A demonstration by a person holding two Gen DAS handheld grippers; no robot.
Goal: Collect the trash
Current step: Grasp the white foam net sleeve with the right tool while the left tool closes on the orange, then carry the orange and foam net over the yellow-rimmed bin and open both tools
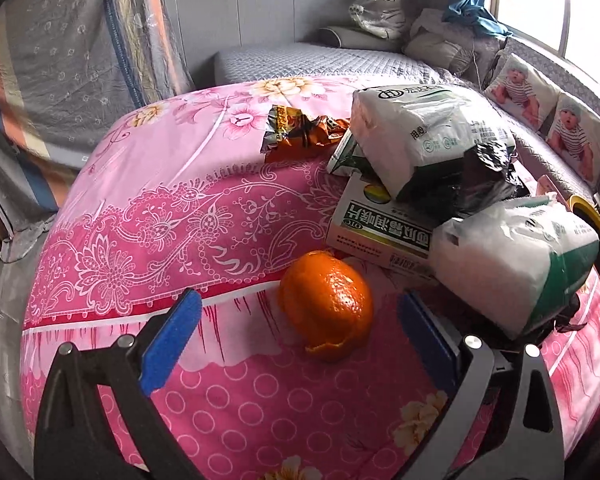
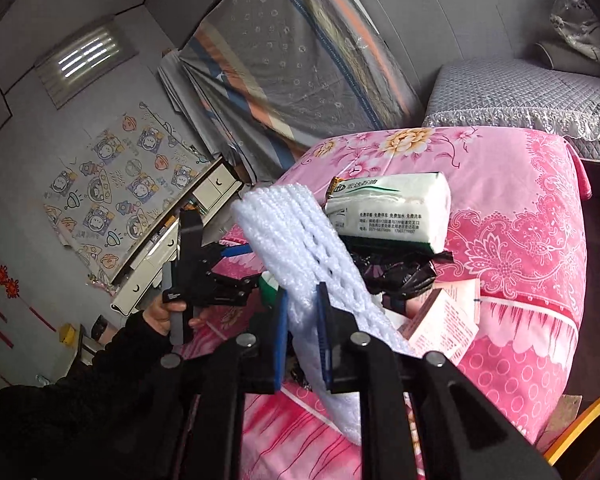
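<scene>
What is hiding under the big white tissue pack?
The white plastic tissue pack rests on a crumpled black plastic bag and a green-and-white cardboard medicine box. Anything beneath those is covered.

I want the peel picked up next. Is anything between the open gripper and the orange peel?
No. The orange peel lies alone on the pink blanket, just ahead of the open left gripper. The box sits behind it.

A pink quilt (image 1: 204, 208) with floral and scroll patterns fills the middle of the frame. On it lie an orange peel (image 1: 327, 305), an orange-and-silver wrapper (image 1: 296, 132) and a green-and-white box (image 1: 374, 230). The foam net (image 2: 296, 248) is white.
</scene>
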